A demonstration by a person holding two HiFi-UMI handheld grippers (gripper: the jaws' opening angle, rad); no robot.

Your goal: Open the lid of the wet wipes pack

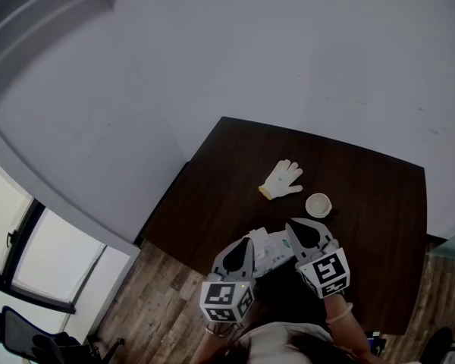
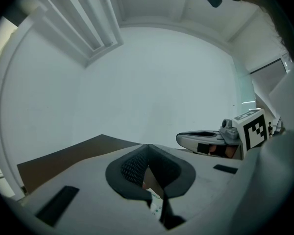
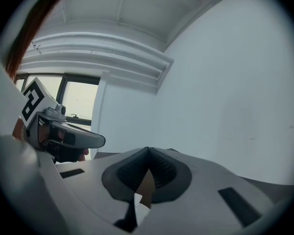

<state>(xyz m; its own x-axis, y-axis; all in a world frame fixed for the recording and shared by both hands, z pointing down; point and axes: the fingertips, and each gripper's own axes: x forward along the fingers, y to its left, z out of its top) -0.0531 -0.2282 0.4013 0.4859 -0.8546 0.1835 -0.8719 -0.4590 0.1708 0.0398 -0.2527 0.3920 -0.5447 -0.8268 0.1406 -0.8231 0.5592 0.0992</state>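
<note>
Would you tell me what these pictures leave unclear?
- Whether the pack is open: head view, too small, crowded by left gripper and right gripper.
- Pack in both gripper views: only a sliver shows below the shut jaws.
- Bowl contents: head view, too small.

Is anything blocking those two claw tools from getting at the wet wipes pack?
Nothing visible does. The left gripper and right gripper sit at the wet wipes pack, one each side. The glove and bowl lie farther back.

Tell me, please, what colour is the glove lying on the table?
The glove is white with a yellowish cuff, seen best in the head view.
</note>
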